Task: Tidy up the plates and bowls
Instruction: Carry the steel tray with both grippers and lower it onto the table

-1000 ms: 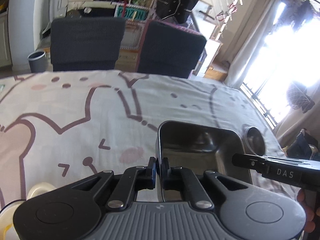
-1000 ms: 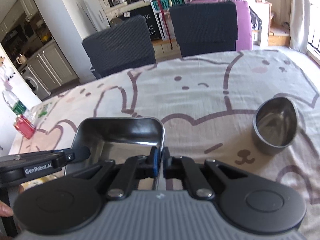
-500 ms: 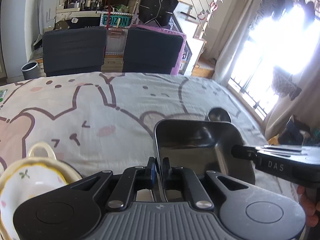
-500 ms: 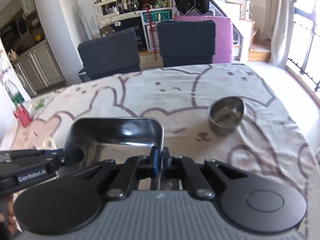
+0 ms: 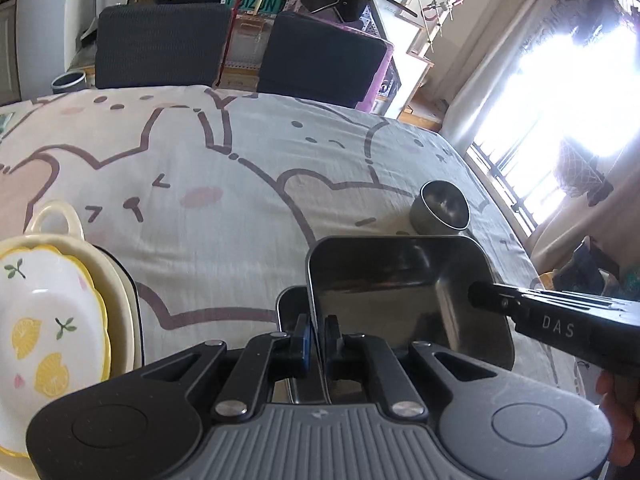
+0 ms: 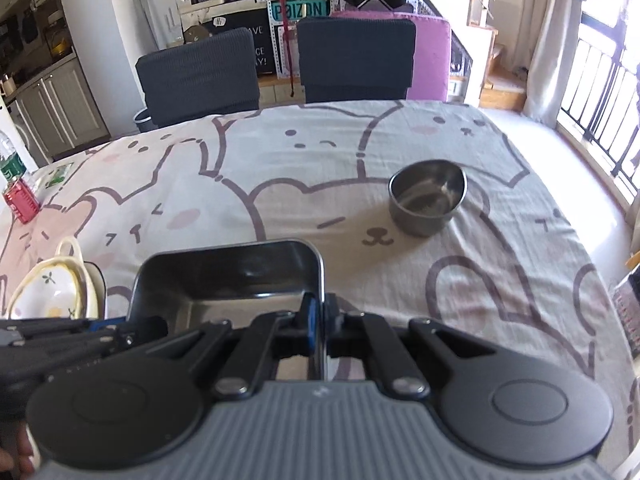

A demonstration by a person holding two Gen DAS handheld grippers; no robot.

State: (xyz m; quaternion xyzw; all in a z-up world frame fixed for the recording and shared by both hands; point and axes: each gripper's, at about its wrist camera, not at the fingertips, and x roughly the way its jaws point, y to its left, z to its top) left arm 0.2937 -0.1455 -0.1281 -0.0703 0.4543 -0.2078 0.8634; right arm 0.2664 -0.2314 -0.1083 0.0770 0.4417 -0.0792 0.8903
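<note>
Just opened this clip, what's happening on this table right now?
A person is carrying a rectangular metal tray with two tools: the left hand-held gripper and the right hand-held gripper are each clamped on opposite walls. The tray hangs above the cartoon tablecloth. A lemon-print bowl sits stacked in a cream dish to the left; a small steel bowl stands alone farther right.

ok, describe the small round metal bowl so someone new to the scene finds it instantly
Start at the table under the cartoon-bear tablecloth and look to its window side. The small round steel bowl stands there alone and empty, beyond the rectangular metal tray. It is the only round metal dish; the ceramic lemon-print bowls are stacked at the opposite side.
</note>
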